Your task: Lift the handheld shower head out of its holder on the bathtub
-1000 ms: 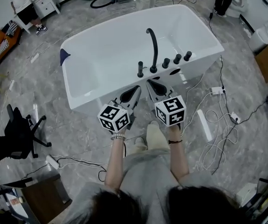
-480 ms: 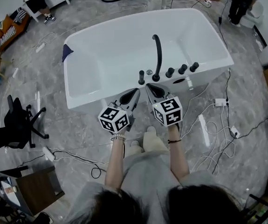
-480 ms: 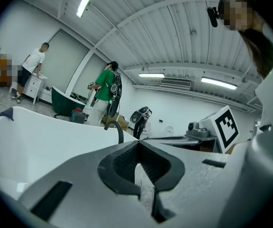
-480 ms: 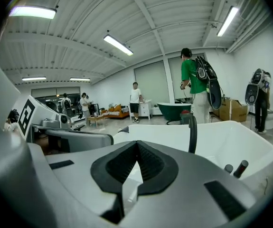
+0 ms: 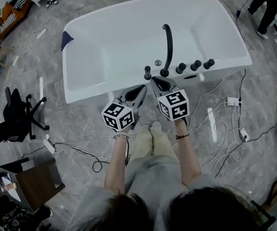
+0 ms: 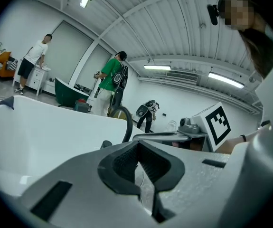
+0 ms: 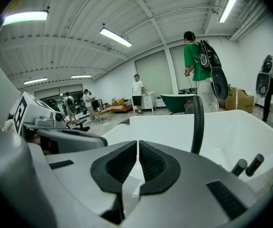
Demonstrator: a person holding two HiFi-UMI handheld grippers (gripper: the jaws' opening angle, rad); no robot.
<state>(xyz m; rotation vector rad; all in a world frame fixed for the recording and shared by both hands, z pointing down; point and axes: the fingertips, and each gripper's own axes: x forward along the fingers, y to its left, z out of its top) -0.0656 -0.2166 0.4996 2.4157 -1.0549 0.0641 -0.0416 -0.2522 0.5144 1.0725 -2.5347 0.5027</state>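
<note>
**Plainly: shower head in its holder, both hand-held grippers closed and empty**

The handheld shower head [image 5: 147, 72] stands upright, a slim black stub, in its holder on the near rim of the white bathtub [image 5: 104, 47]. Just beside it at 3 o'clock rises the arched black spout [image 5: 167, 44]; farther toward 2 o'clock runs a row of three black knobs [image 5: 196, 65]. The left hand-held gripper [image 5: 141, 89] is at the shower head's 6 o'clock, near but apart from it; its jaws are pressed together with nothing between them. The right hand-held gripper [image 5: 156, 83] is at the shower head's 5 o'clock, below the spout's base, likewise closed and empty. The two lie side by side without touching the rim. Around the tub is grey marbled floor [image 5: 80, 129]; loose cables [image 5: 225, 129] trail at the tub's 5 o'clock; a black office chair [image 5: 18, 124] stands at its 8 o'clock.
</note>
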